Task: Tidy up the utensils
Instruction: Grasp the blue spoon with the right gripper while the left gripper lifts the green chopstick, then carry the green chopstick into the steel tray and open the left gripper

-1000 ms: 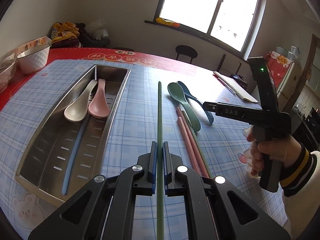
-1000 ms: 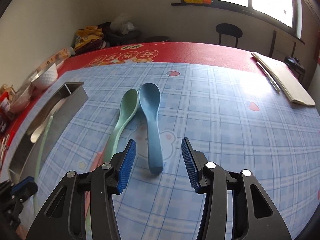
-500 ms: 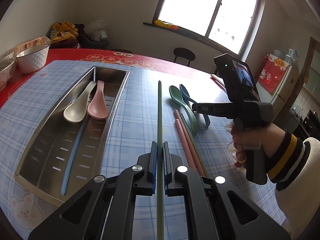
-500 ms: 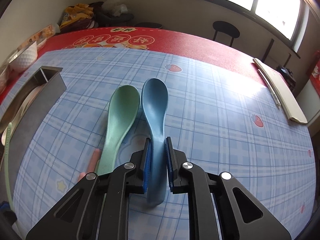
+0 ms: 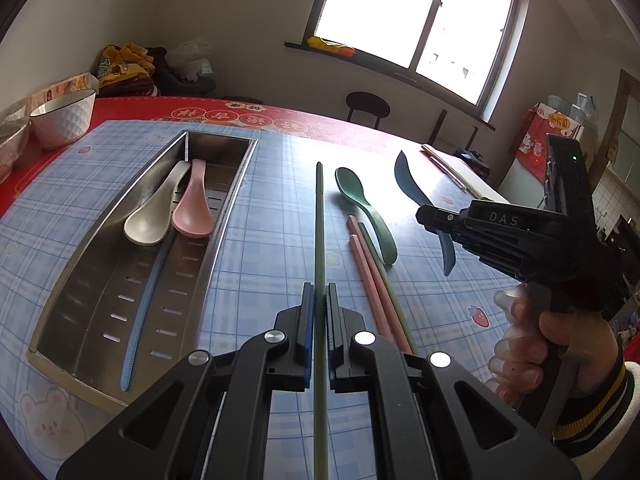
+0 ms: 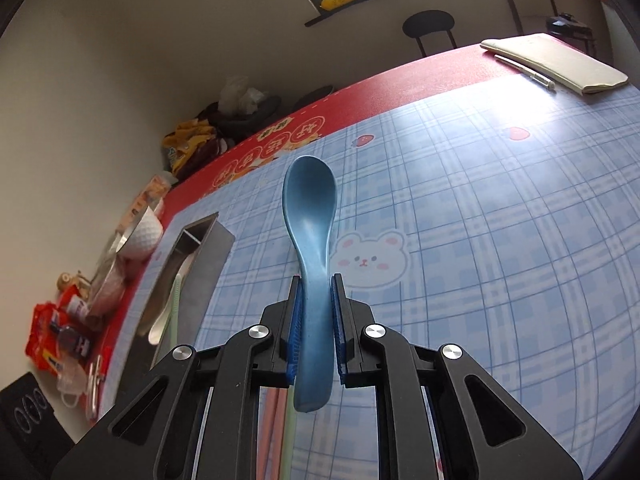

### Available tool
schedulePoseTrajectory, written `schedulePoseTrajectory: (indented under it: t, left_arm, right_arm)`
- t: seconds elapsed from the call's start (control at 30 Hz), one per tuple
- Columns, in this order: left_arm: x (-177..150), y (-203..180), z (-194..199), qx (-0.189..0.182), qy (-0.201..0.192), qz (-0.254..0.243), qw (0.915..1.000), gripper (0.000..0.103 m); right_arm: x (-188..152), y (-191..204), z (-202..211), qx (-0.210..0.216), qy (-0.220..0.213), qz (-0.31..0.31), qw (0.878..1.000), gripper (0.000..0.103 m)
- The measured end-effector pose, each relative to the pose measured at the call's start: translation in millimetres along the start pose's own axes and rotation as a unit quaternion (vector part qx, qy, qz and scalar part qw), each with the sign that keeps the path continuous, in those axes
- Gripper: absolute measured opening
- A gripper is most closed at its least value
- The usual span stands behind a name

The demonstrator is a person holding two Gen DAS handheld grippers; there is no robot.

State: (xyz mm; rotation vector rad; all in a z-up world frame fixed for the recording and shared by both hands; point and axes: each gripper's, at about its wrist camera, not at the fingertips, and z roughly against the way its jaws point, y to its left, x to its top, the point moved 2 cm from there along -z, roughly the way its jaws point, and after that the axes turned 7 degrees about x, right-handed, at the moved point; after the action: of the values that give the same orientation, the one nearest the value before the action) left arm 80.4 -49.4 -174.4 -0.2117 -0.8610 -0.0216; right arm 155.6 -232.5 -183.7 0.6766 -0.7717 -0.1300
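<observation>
My left gripper is shut on a green chopstick that points forward above the table. My right gripper is shut on the handle of a blue spoon and holds it lifted above the table; it also shows in the left wrist view. A steel tray at the left holds a white spoon, a pink spoon and a blue chopstick. A green spoon, a pink chopstick and another green chopstick lie on the cloth.
A blue checked cloth covers the red table. White bowls stand at the far left. A notebook with a pen lies at the far right. Snack packets sit on the left table edge. A stool stands beyond the table.
My right gripper closed on the blue spoon's handle and lifted it off the cloth, tilting up and left. My left gripper stays shut on the green chopstick, nearly still.
</observation>
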Motion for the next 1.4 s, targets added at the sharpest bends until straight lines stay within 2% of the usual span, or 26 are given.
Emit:
schedulePoseTrajectory:
  t: [0.17, 0.33, 0.47, 0.6, 0.73, 0.83, 1.1, 1.23, 1.4]
  left_arm:
    - [1, -2, 1, 0.008, -0.003, -0.004, 1.0000, 0.005]
    - [6, 0, 10, -0.005, 0.001, 0.007, 1.0000, 0.005]
    - [31, 12, 33, -0.042, -0.010, 0.026, 0.9987, 0.005]
    - [65, 35, 49, -0.057, -0.018, 0.044, 0.9973, 0.005]
    - [95, 56, 55, -0.027, -0.040, 0.038, 0.9981, 0.005]
    - [102, 63, 52, -0.008, -0.043, 0.031, 0.9986, 0.005]
    - [96, 72, 57, -0.015, -0.034, 0.037, 0.9986, 0.005]
    - [101, 73, 79, -0.018, -0.047, 0.021, 0.9985, 0.005]
    - [103, 75, 106, -0.005, -0.052, -0.005, 0.9986, 0.005]
  right_arm:
    - [-14, 0, 11, 0.006, -0.021, 0.002, 1.000, 0.014]
    - [-16, -6, 18, 0.023, -0.037, -0.007, 0.999, 0.014]
    - [-17, -8, 18, 0.037, -0.033, -0.010, 0.999, 0.014]
    - [-17, -7, 19, 0.044, -0.035, -0.006, 0.998, 0.014]
    - [-18, -7, 19, 0.051, -0.038, -0.005, 0.998, 0.014]
    - [-18, -10, 19, 0.057, -0.037, -0.010, 0.998, 0.014]
    - [-19, -13, 20, 0.062, -0.036, -0.013, 0.997, 0.014]
    - [-19, -15, 21, 0.065, -0.038, -0.015, 0.997, 0.014]
    - [-20, -15, 23, 0.066, -0.040, -0.017, 0.997, 0.014]
